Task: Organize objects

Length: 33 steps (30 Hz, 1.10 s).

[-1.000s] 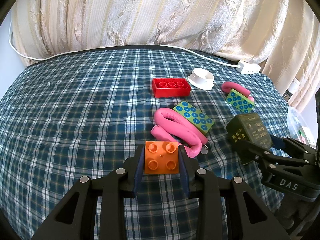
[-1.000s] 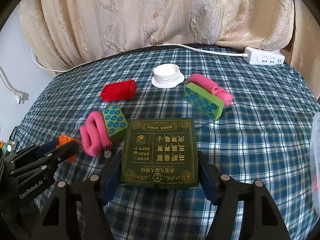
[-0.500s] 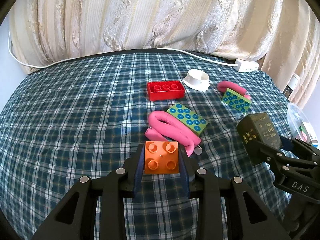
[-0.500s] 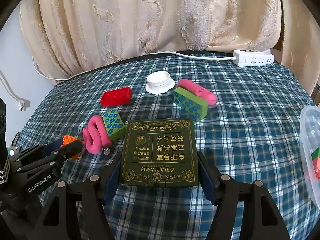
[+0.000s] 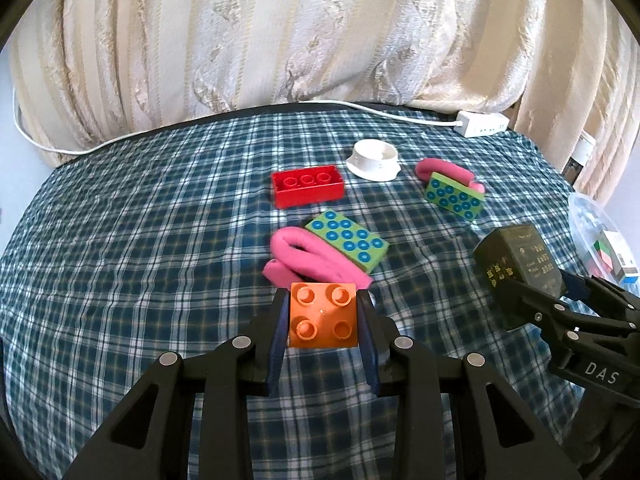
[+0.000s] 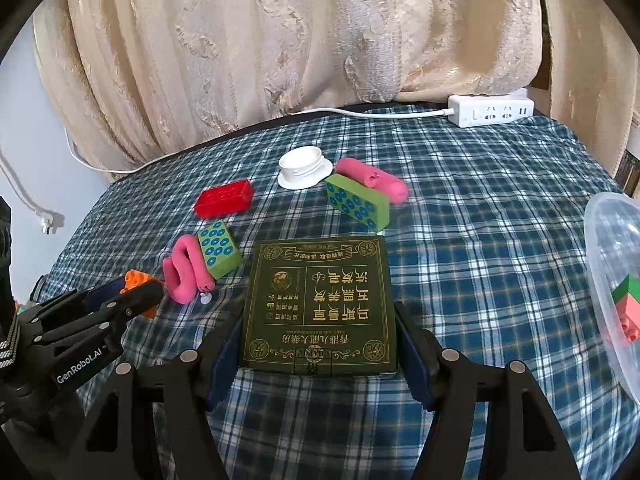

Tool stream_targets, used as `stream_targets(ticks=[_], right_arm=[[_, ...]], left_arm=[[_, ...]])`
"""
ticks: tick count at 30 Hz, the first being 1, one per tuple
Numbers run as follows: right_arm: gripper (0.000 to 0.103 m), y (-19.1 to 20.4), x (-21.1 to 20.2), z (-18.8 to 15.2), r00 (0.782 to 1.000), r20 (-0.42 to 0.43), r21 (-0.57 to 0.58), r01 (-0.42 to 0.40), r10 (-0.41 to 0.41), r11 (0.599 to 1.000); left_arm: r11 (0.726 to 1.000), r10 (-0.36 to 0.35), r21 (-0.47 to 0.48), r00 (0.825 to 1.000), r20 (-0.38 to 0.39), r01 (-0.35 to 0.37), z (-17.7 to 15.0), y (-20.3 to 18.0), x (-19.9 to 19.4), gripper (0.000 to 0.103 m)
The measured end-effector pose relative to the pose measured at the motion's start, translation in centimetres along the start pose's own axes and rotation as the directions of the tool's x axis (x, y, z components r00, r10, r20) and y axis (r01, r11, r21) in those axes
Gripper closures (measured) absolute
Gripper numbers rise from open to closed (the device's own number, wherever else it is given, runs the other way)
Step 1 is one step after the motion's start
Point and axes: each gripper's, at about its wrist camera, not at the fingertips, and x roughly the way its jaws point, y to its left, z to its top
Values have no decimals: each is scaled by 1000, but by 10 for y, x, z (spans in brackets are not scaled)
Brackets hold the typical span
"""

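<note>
My left gripper (image 5: 323, 316) is shut on an orange four-stud brick (image 5: 323, 315), held above the checked cloth. My right gripper (image 6: 318, 320) is shut on a flat dark green box with gold lettering (image 6: 318, 300); the same box (image 5: 518, 268) shows at the right in the left wrist view. The left gripper (image 6: 132, 294) appears at the left of the right wrist view with the orange brick (image 6: 136, 279) peeking out. On the cloth lie a red brick (image 5: 307, 185), two green blocks with blue dots (image 5: 347, 240) (image 5: 454, 196), two pink foam rollers (image 5: 308, 260) (image 5: 444, 170) and a white lid (image 5: 374, 159).
A clear plastic container (image 6: 614, 280) with coloured pieces inside stands at the right edge. A white power strip (image 6: 490, 110) and its cable lie at the back by the cream curtain (image 6: 300, 40). A wall plug (image 6: 50, 222) hangs at the left.
Both grippers have drawn back and to the right with their loads, so the cloth objects look smaller and farther. The plastic container has come into view at the right.
</note>
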Motion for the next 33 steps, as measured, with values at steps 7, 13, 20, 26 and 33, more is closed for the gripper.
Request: stream_targets(ticks=[7,13,20,26,33], right_arm=[[32,-16,-10,-2,1000,21,25,-5,4,1000],[32,-33,-18,-4,999,36,53,-3,1,999],[32,-53,-30,-4,998,62,86,2,-8,996],[32,-74,-41,-3,996,86,119,18,-28,993],[32,-101,-63,0,989,137,159,40,-62,986]], left_arm=[[999,-4,43,1000,7,4,2,-20,-4,70],[996,-10,85,1000,4,9,4,-40,-4,70],[991,-24,131,1000,1,24,7,-66,-3,70],[985,-43,168,999,-4,43,13,-87,-2,70],[975,-74,209,997,-11,75,20,-113,-1,70]])
